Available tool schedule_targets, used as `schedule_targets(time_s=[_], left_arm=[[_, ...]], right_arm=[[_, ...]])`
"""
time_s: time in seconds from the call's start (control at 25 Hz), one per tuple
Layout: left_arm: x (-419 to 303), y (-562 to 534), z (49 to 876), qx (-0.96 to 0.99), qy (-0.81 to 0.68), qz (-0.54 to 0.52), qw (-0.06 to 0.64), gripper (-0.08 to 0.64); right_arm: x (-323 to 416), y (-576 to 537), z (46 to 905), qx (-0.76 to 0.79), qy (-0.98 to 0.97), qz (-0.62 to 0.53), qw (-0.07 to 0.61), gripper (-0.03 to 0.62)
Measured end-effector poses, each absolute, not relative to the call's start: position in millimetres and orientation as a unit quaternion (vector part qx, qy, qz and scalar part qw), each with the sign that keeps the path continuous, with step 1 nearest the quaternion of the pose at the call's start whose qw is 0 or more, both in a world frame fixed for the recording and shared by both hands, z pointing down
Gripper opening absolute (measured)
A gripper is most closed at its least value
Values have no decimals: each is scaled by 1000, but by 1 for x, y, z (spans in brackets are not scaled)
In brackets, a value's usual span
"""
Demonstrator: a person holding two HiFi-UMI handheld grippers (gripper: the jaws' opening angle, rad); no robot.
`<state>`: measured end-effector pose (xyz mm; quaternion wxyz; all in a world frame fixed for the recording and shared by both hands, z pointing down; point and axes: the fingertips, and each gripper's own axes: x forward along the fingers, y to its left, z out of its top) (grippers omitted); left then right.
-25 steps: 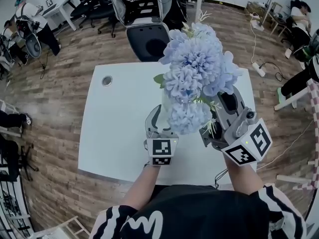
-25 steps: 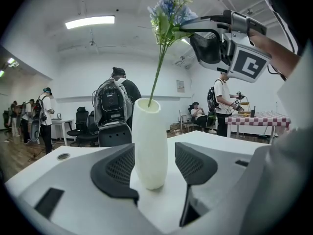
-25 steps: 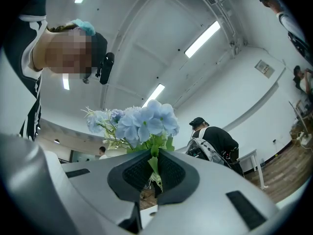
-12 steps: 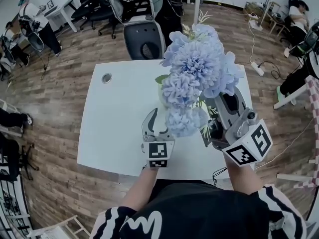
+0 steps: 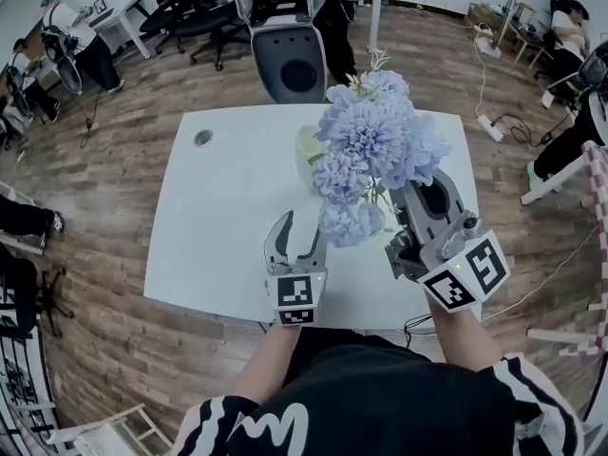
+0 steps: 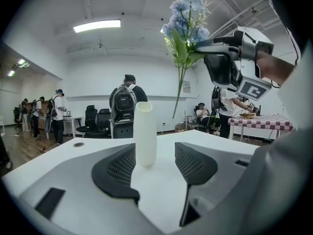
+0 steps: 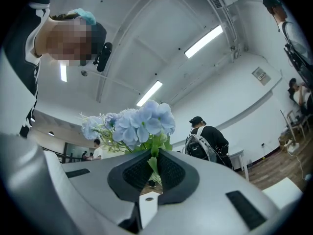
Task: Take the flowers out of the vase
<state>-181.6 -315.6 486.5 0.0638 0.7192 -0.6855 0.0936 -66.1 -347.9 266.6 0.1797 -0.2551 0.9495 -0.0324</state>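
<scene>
The flowers (image 5: 375, 145) are held clear of the vase (image 6: 145, 133), their stems pinched between the jaws of the right gripper (image 7: 155, 166). The vase is seen upright on the table (image 5: 218, 226), untouched beyond the spread jaws of the left gripper (image 6: 155, 163). Removal is judged done; perhaps only setting the flowers down is left.

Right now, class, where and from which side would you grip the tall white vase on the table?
Grip the tall white vase round its mid-body, coming level from the side the open left gripper faces: it stands upright and looks slim enough for the jaws.
</scene>
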Motion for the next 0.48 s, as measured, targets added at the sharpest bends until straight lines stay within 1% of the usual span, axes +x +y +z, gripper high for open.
schedule_targets(time_s=[0.24, 0.48], left_arm=[[-182, -303, 482, 710, -695, 93, 73, 252], [-180, -287, 485, 698, -706, 90, 79, 250]], right_arm=[[-58, -354, 290, -274, 950, -37, 145, 28], [-48, -353, 316, -291, 951, -14, 105, 28]])
